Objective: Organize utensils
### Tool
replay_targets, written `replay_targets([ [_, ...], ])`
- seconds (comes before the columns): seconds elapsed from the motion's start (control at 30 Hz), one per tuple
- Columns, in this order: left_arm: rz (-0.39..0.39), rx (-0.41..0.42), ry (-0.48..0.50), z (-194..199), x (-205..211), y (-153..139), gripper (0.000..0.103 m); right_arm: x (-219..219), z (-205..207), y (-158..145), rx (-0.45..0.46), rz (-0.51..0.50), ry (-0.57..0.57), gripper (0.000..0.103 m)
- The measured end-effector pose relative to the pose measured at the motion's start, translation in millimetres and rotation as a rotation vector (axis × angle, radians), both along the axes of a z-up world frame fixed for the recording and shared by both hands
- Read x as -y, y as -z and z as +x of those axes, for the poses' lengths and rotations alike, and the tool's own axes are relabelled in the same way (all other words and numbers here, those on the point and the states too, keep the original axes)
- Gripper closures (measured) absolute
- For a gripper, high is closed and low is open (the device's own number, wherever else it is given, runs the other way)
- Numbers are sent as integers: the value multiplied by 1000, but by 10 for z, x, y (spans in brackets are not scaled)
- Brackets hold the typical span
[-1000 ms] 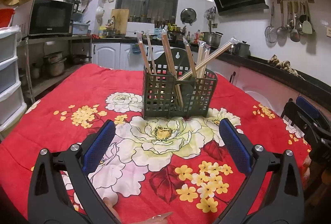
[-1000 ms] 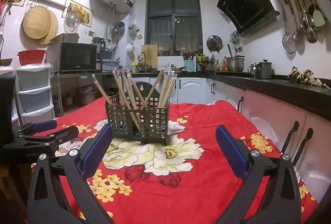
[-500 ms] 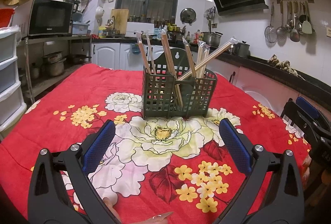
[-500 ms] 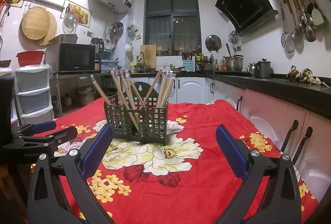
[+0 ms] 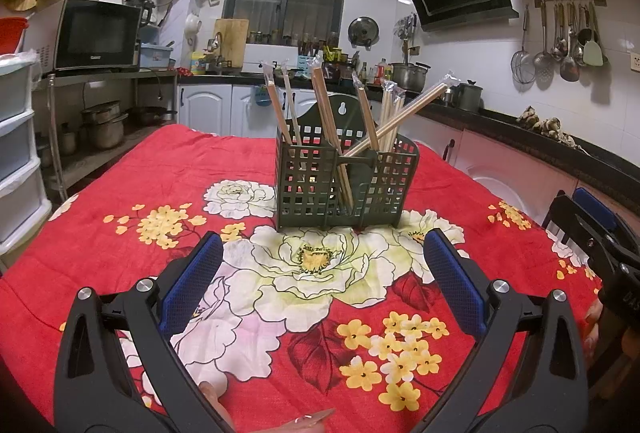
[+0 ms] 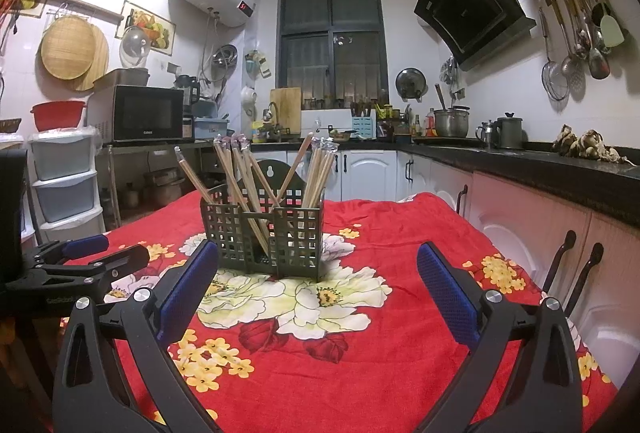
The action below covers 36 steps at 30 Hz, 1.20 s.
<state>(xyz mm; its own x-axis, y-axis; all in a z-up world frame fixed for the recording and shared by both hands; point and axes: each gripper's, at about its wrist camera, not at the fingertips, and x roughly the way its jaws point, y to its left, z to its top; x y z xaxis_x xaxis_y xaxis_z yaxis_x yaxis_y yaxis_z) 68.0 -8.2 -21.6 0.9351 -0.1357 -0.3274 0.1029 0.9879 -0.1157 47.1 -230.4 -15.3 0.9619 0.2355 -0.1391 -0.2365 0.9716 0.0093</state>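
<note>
A dark green lattice utensil caddy (image 5: 346,189) (image 6: 264,237) stands upright in the middle of the table on a red floral cloth (image 5: 312,297). Several wrapped wooden chopsticks (image 5: 328,121) (image 6: 240,177) lean out of its compartments. My left gripper (image 5: 322,265) is open, low over the cloth, well short of the caddy, with nothing between its blue pads. My right gripper (image 6: 318,273) is also open and empty, facing the caddy from the other side. Each gripper shows in the other's view: the right gripper (image 5: 592,229) at the right edge, the left gripper (image 6: 86,257) at the left edge.
A black counter (image 6: 540,169) with white cabinets runs along the right and back. A microwave (image 5: 96,33) on a metal shelf and plastic drawers (image 6: 64,181) stand at the left. Hanging ladles (image 5: 560,33) are on the right wall. Fingertips (image 5: 216,393) show at the bottom of the left wrist view.
The right wrist view has shifted slightly, with the caddy a touch lower-left in frame. The left gripper and the caddy have not visibly moved.
</note>
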Motion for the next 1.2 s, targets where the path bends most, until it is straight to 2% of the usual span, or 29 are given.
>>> replay_targets([
  [0.93, -9, 0, 7, -9, 13, -26, 10, -15, -18, -2, -14, 3, 8, 6],
  [1.2, -29, -75, -16, 75, -50, 12, 10, 28, 91, -39, -62, 5, 71, 6],
])
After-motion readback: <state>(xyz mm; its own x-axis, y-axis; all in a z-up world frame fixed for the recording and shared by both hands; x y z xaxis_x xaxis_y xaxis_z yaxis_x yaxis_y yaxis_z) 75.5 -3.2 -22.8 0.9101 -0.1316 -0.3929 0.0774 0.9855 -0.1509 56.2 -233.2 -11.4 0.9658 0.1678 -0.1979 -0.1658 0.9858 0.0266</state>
